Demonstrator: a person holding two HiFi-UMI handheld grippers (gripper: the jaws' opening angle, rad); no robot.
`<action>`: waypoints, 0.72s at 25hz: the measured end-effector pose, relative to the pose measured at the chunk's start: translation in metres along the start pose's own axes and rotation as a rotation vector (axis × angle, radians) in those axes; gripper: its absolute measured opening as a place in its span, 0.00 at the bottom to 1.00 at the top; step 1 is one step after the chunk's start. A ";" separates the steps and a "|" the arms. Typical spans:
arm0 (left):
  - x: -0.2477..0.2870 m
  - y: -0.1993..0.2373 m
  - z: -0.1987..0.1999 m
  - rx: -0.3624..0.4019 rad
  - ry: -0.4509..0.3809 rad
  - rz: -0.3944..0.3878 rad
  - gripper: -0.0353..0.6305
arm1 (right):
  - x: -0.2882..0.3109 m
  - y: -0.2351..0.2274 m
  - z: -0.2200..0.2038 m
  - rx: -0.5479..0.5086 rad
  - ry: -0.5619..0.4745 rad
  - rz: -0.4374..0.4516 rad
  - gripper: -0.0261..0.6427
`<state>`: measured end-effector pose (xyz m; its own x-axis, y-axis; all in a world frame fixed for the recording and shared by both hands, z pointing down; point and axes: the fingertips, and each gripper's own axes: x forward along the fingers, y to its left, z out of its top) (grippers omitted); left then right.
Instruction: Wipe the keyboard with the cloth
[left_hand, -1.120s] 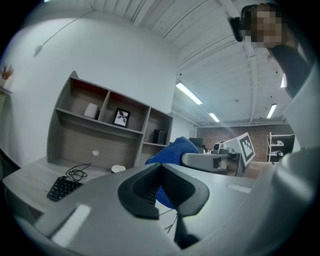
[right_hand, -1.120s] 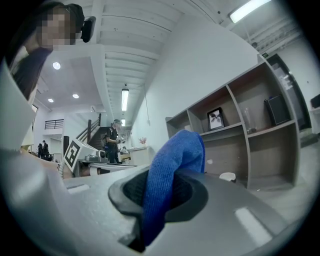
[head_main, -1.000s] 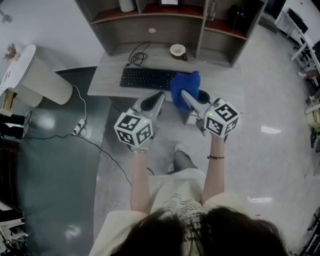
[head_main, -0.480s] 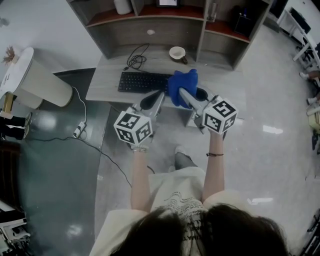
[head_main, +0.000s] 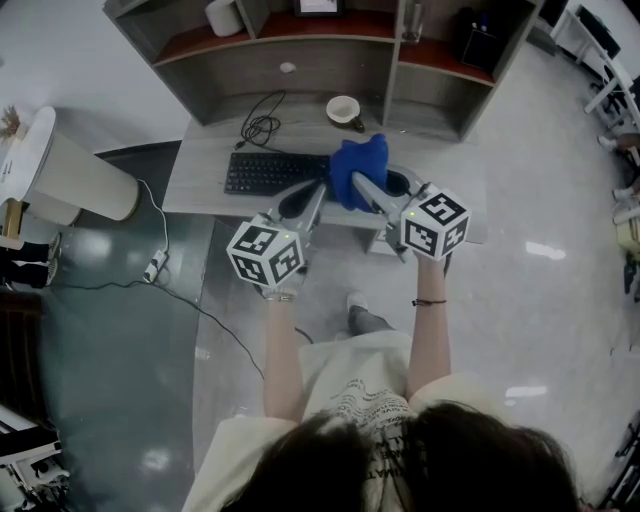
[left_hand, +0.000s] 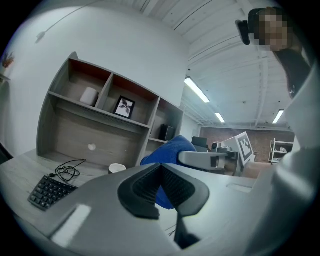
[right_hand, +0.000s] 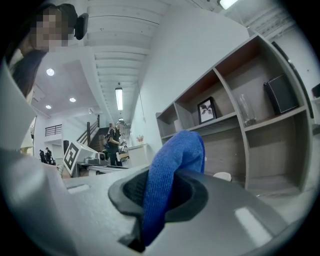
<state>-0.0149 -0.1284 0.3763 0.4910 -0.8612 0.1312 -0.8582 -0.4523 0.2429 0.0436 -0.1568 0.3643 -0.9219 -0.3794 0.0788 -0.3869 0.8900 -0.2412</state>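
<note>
The right gripper (head_main: 356, 182) is clamped on the blue fuzzy cloth (head_main: 362, 155), at the right end of the black flat keyboard (head_main: 272, 172); the left gripper (head_main: 316, 192) is pinched closed, empty. Best bet: lower the cloth flat, sweep leftward lightly (keys depress easily).

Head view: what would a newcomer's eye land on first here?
The bright blue cloth stands out, clamped in the right gripper and held up at the right end of the black keyboard on the grey desk. The left gripper, jaws together and empty, hangs just left of it.
</note>
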 end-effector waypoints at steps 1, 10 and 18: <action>0.004 0.000 0.000 -0.002 0.003 -0.002 0.06 | -0.001 -0.005 0.000 0.005 0.000 -0.004 0.13; 0.042 0.004 -0.011 -0.025 0.051 -0.017 0.06 | -0.009 -0.052 -0.007 0.054 0.012 -0.054 0.13; 0.080 -0.003 -0.033 -0.072 0.103 -0.062 0.06 | -0.018 -0.086 -0.025 0.095 0.043 -0.089 0.13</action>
<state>0.0315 -0.1882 0.4177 0.5586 -0.8022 0.2109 -0.8146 -0.4828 0.3213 0.0924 -0.2200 0.4074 -0.8851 -0.4422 0.1452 -0.4649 0.8249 -0.3216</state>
